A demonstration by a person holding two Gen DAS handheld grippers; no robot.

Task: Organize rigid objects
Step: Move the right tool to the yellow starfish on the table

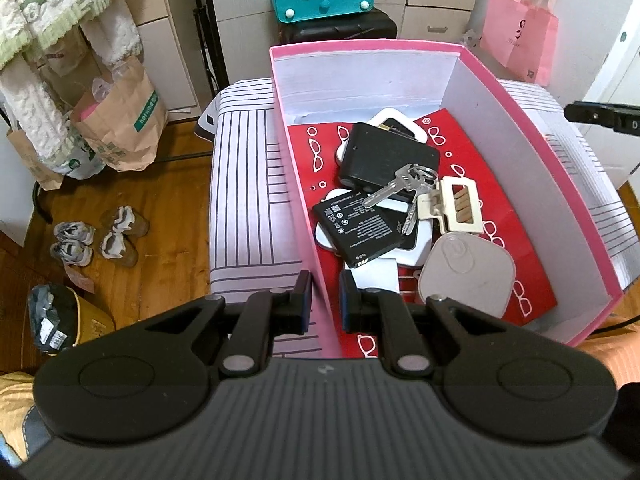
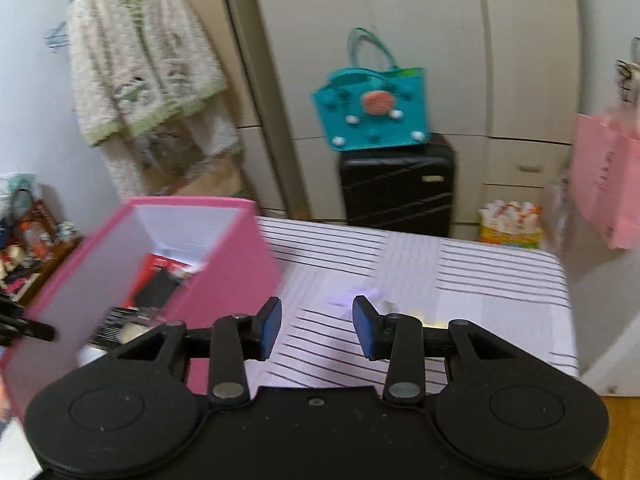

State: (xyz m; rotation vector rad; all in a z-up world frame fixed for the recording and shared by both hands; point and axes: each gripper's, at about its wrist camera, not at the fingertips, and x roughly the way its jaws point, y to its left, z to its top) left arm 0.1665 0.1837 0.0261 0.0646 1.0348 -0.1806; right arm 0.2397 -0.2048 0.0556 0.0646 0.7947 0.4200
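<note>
A pink box (image 1: pixel 520 92) stands on a striped table (image 1: pixel 244 184). In it lie a red card with glasses drawings, a black battery (image 1: pixel 356 228), a black case (image 1: pixel 388 156), a bunch of keys (image 1: pixel 404 188), a cream hair clip (image 1: pixel 456 204) and a grey rounded tag (image 1: pixel 468 272). My left gripper (image 1: pixel 325 300) is shut on the box's left wall, one finger either side. My right gripper (image 2: pixel 316 326) is open and empty above the table (image 2: pixel 460 272), to the right of the box (image 2: pixel 232 264). The right wrist view is blurred.
A black suitcase (image 2: pixel 396 192) with a teal bag (image 2: pixel 372 108) on it stands behind the table. A pink paper bag (image 1: pixel 520 40) hangs at the right. Brown paper bags (image 1: pixel 120 120) and shoes (image 1: pixel 96 236) are on the wooden floor at the left.
</note>
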